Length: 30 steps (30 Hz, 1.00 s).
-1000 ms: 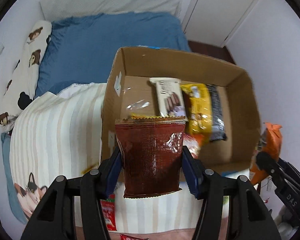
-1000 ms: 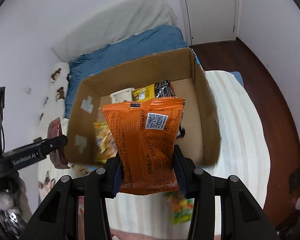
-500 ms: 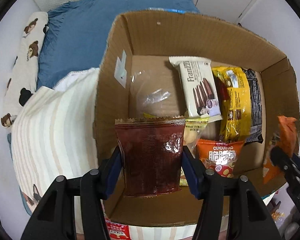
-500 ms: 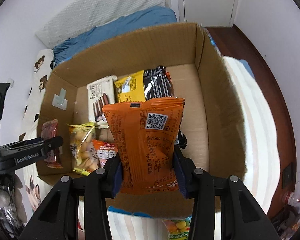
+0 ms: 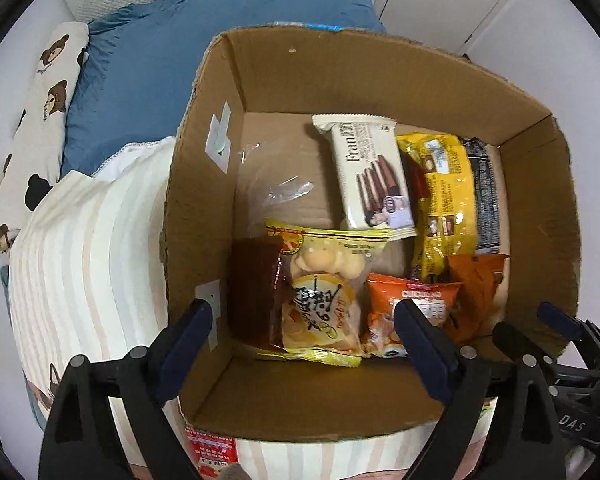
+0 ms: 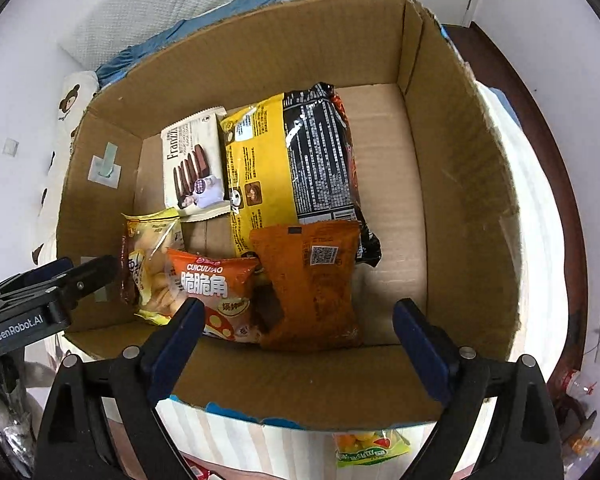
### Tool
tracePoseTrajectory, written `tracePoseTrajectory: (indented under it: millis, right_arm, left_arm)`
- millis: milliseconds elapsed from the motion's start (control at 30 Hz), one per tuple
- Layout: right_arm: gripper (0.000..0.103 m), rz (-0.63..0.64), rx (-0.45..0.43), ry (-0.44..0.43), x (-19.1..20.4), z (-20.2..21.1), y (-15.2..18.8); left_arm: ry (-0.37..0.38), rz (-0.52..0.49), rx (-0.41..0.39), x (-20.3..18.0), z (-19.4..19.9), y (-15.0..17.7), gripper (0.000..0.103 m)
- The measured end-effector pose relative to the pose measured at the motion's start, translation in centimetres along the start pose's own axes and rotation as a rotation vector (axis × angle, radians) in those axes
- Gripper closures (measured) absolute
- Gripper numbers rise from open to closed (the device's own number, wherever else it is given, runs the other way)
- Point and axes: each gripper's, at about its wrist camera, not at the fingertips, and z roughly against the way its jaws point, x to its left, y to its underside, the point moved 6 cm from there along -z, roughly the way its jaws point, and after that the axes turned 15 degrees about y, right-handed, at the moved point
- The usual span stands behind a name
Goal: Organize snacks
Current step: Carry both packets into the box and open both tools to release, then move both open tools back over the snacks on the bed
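A: Status on both grippers?

B: Left gripper and right gripper: jaws apart, nothing held. Both hang over the near rim of the open brown cardboard box, which sits on the striped bed cover.

A: Snacks?

B: Dark red foil packet lies against the box's left wall, plain orange packet near the front, beside the printed orange chip bag. Laid flat side by side, probably to save floor space.

A: Leftovers?

B: Green-yellow candy bag on the bed, outside the front wall.
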Motion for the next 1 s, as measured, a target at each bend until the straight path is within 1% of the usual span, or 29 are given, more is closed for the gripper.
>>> tracePoseTrajectory:
  millis: [167, 233, 367, 433, 567, 633, 733, 1000]
  right_arm:
    - [0.006, 0.000, -0.058, 0.025, -0.6, 1.8, 0.3]
    - [0.006, -0.007, -0.085, 0.029, -0.9, 2.6, 0.6]
    - [0.006, -0.008, -0.157, 0.051, -1.2, 4.8, 1.5]
    - [0.006, -0.010, -0.197, 0.042, -1.3, 6.1, 2.1]
    - [0.006, -0.006, -0.288, 0.060, -1.4, 8.9, 3.6]
    - [0.006, -0.003, -0.319, 0.061, -1.5, 10.3, 4.4]
    - [0.006, -0.004, -0.360, 0.058, -1.6, 12.2, 5.7]
    - [0.006, -0.014, -0.436, 0.027, -1.6, 16.8, 9.3]
  left_arm:
    - [-0.005, -0.010, -0.073, -1.1, 2.3, 0.8, 0.010]
    - [-0.005, -0.018, -0.114, -1.3, 3.4, 1.3, 0.010]
    - [-0.003, -0.033, -0.190, -1.8, 5.3, 2.7, 0.010]
    - [-0.010, -0.041, -0.228, -2.0, 6.4, 3.6, 0.010]
    - [-0.023, -0.059, -0.302, -3.0, 8.2, 5.8, 0.010]
    - [-0.027, -0.071, -0.332, -3.5, 9.1, 6.9, 0.010]
    - [-0.045, -0.098, -0.375, -4.3, 10.7, 8.4, 0.010]
    - [-0.051, -0.138, -0.462, -6.0, 14.8, 11.7, 0.010]
